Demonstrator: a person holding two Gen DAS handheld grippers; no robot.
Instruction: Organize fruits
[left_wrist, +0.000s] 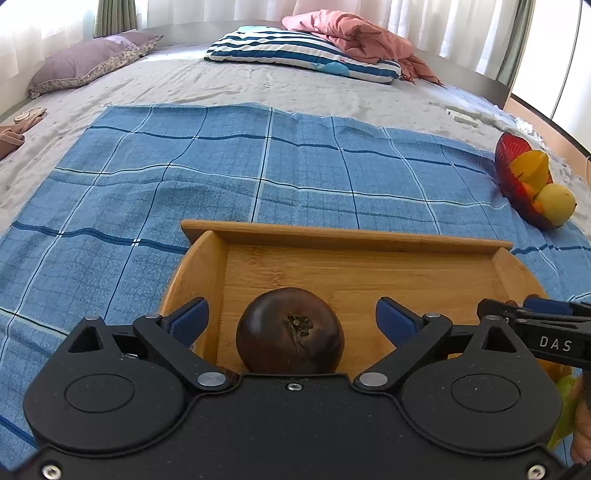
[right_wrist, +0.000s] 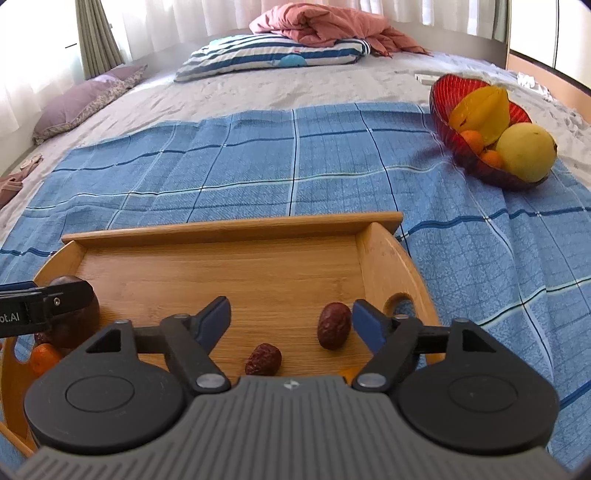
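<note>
A blue plaid cloth (right_wrist: 258, 162) covers the near part of a grey-sheeted bed (left_wrist: 221, 88), and on it sits a shallow bamboo tray with raised walls (right_wrist: 229, 229). At the tray's left end the left gripper (left_wrist: 291, 314) hangs over the tray floor with its blue-padded jaws spread wide; a dark purple round fruit with a dried stem (left_wrist: 290, 332) lies on the wood between them, touched by neither pad. A small orange fruit (right_wrist: 42, 358) lies just beside it, near the left wall. The middle of the tray floor is bare wood up to the far rim. Toward the right end the right gripper (right_wrist: 291, 321) also stands wide open, with two wrinkled dark red dates on the wood between the fingers: one (right_wrist: 263, 359) close to the gripper body, the other (right_wrist: 334, 325) just beside the right pad, and whether they touch I cannot tell. The tray's right wall has a handle cutout (right_wrist: 397, 301). Well apart, past open cloth at the cloth's right edge, a red ribbed glass bowl (right_wrist: 448, 110) holds a yellow starfruit (right_wrist: 480, 110), small oranges (right_wrist: 472, 140) and a large yellow-green round fruit (right_wrist: 526, 151).
</note>
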